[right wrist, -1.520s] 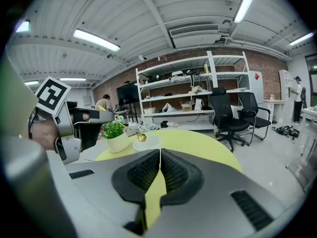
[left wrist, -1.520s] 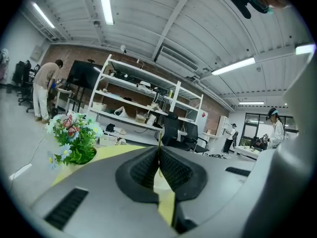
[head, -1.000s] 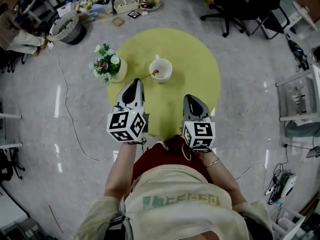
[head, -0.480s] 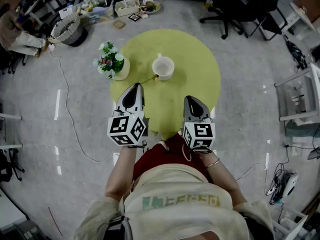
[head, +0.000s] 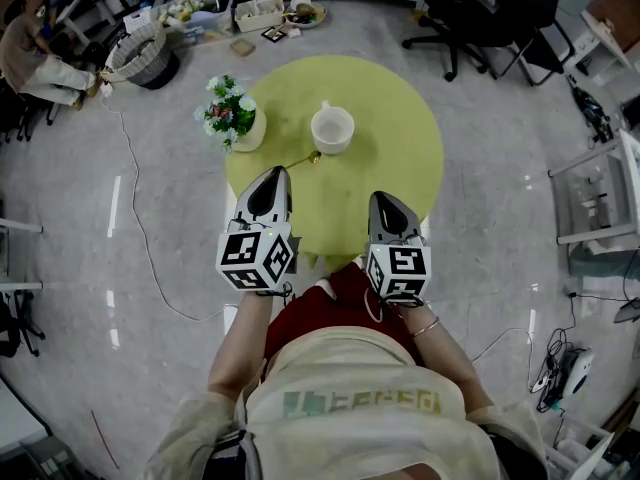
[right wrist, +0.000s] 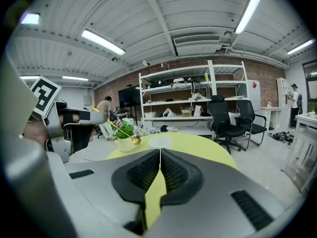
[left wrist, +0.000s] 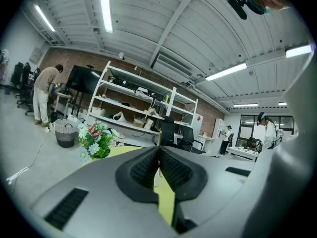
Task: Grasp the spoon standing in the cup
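left gripper (head: 273, 175): clamped tight on the spoon (head: 300, 160) handle, nothing else in there
spoon: out of the cup (head: 332, 128), slanting from my jaws with the bowl end just beside the cup's near rim
right gripper (head: 381, 197): jaws pressed together, empty, hanging over the near edge of the table (head: 400, 138)
done: the grasp, I'd say, since the spoon's in my grip and clear of the cup
left: pretty much nothing, as far as I can judge
count: one spoon, one cup, one flower pot (head: 234, 118), one round yellow table, two grippers
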{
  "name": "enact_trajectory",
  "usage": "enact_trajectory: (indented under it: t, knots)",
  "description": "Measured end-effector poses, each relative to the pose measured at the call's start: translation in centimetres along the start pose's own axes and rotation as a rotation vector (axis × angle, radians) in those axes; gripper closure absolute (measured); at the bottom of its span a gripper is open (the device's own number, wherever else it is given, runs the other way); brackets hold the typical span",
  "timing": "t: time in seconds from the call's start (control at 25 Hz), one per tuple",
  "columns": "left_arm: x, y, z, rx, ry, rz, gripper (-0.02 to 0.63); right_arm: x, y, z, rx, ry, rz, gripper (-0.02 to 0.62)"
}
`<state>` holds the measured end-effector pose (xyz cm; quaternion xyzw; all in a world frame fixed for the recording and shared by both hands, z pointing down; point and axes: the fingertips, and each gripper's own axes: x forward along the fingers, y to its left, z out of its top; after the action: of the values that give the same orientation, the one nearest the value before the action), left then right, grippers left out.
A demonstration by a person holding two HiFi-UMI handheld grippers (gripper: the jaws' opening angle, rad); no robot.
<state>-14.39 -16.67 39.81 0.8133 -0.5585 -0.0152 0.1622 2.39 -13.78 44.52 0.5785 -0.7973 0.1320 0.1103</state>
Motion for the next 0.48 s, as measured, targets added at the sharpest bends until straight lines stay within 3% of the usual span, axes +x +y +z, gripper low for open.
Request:
enact_trajectory:
  t: [0.48]
  knots:
    - [-3.0,-0.6,-1.5,-0.009,0.026,0.005,0.581,-2.4,0.6,-0.5,-0.003,-0.007,-0.01,0.558]
